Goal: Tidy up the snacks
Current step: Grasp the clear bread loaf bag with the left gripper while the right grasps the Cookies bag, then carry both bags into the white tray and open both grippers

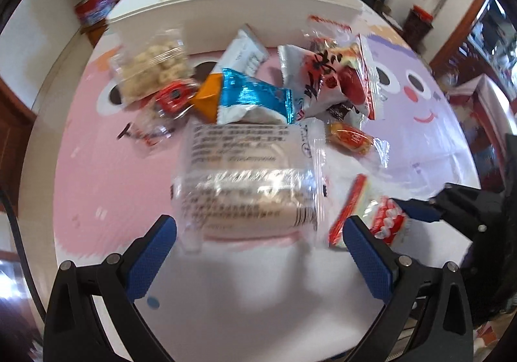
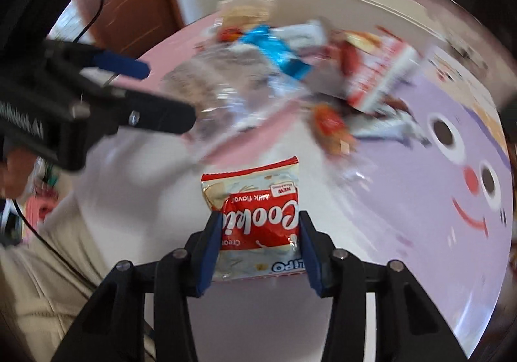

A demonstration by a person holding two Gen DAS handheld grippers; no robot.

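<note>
A pile of wrapped snacks lies on a pink and purple cartoon mat point(image 1: 97, 168). My left gripper point(image 1: 258, 232) is open, its blue fingers on either side of a clear-wrapped pale cake point(image 1: 245, 181) at the near end of the pile. My right gripper point(image 2: 258, 226) is shut on a red and white cookie packet point(image 2: 258, 219) and holds it above the table. That packet also shows in the left wrist view point(image 1: 387, 223). A white storage box point(image 1: 236, 6) stands behind the pile.
The pile holds a bag of puffed rings point(image 1: 152, 71), a blue foil pack point(image 1: 255, 97), a red-date pack point(image 1: 332, 77) and a small orange candy point(image 1: 349, 135). A red tin point(image 1: 93, 6) stands off the table at the back left.
</note>
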